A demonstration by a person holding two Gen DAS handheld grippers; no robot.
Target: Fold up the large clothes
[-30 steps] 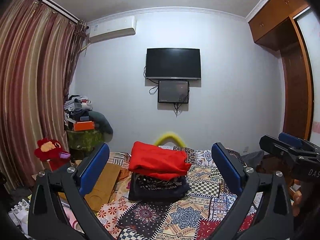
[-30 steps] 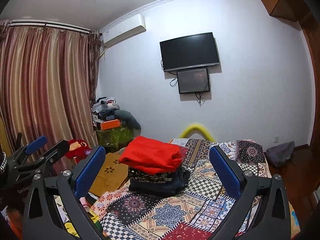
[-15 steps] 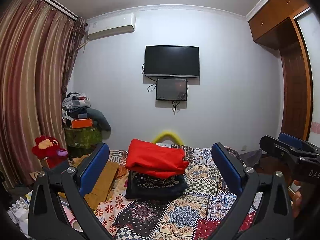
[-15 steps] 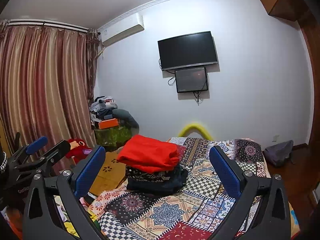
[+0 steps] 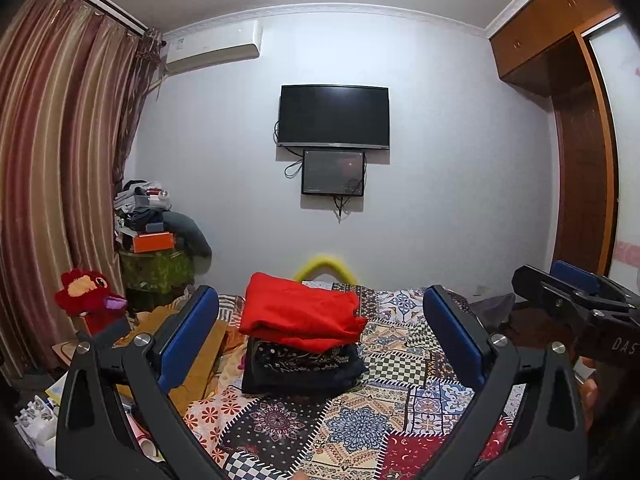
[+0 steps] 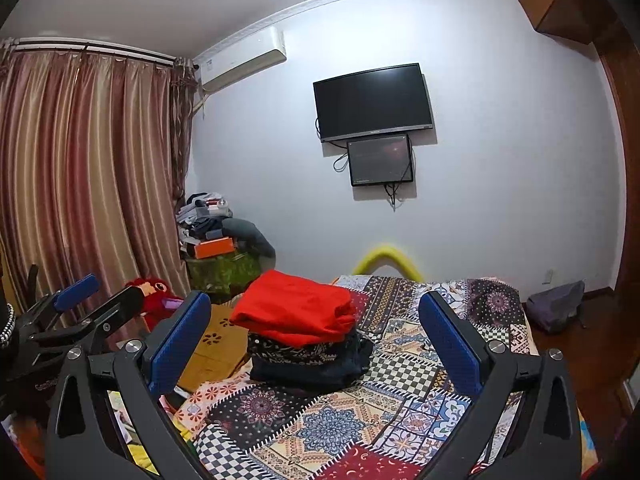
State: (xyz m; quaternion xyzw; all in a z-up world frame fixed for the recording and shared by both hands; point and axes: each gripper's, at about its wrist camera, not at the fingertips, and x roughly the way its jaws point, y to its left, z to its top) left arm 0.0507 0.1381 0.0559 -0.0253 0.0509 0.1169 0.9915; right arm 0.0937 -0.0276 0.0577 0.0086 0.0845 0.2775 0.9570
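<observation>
I look into a bedroom with pale walls, where a bed covered in a multicoloured patchwork quilt [image 5: 360,432] fills the lower middle. On the quilt sits a pile of folded clothes: a bright red folded garment [image 5: 300,312] lies on top of a dark folded garment with a pale print [image 5: 300,364]. Taking that pile as my landmark, a black flat television [image 5: 334,116] hangs on the wall above and behind it, with a smaller dark screen [image 5: 333,172] just under the television. Left of the pile stand striped brown curtains [image 5: 52,184] and a red plush toy [image 5: 90,300]; a yellow curved foam bar [image 5: 324,266] rises behind it.

My left tongs [image 5: 320,344] hang in front of the pile, blue pads spread wide, holding nothing. My right tongs [image 6: 316,346] are likewise wide apart and empty, framing the pile from nearer its right.
</observation>
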